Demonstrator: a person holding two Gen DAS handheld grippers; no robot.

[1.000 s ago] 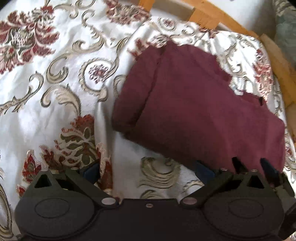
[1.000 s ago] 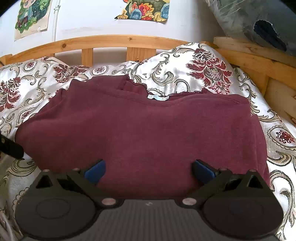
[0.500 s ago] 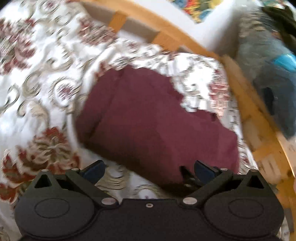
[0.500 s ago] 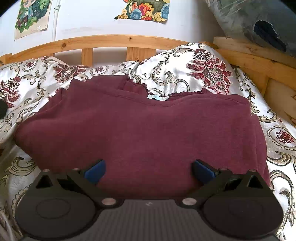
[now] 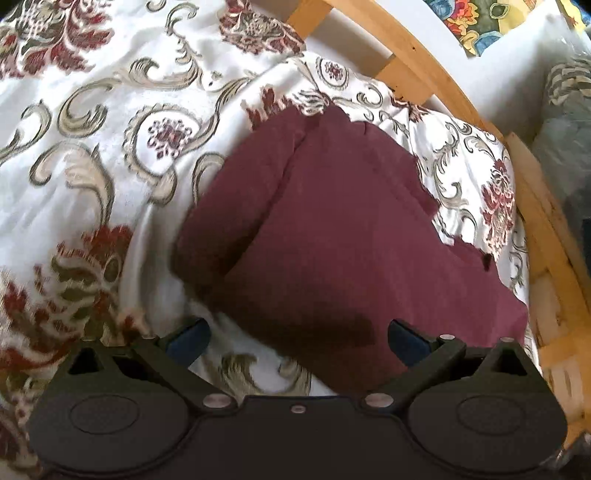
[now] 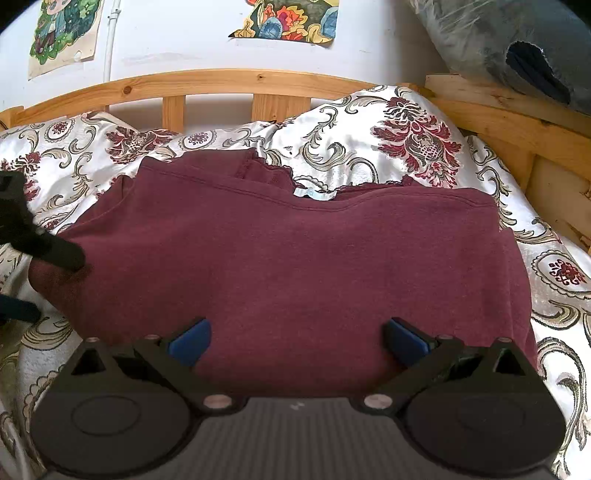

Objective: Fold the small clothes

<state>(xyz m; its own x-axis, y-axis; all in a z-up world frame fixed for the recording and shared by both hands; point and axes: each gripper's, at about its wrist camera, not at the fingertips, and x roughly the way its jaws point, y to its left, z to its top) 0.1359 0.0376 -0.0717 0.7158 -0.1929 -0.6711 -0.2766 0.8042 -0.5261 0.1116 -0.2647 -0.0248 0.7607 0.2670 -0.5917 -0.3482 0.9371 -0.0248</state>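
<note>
A maroon garment (image 6: 295,266) lies folded into a wide rectangle on the floral bedspread (image 6: 417,147); it also shows in the left wrist view (image 5: 332,240). My right gripper (image 6: 297,341) is open, its blue pads spread over the garment's near edge. My left gripper (image 5: 297,339) is open over the garment's near left corner, one pad over the bedspread (image 5: 92,147), the other over the cloth. In the right wrist view the left gripper's fingers (image 6: 59,253) reach onto the garment's left end. A small pale label (image 6: 314,194) shows at the far edge.
A wooden headboard (image 6: 221,83) runs behind the bed and a wooden side rail (image 6: 517,122) closes the right. A grey bundle (image 6: 517,48) sits at the upper right. Posters (image 6: 295,18) hang on the white wall.
My left gripper has swung about and come back in over the garment's left end; its fingers now rest there in the right wrist view. The right gripper and garment have not moved.
</note>
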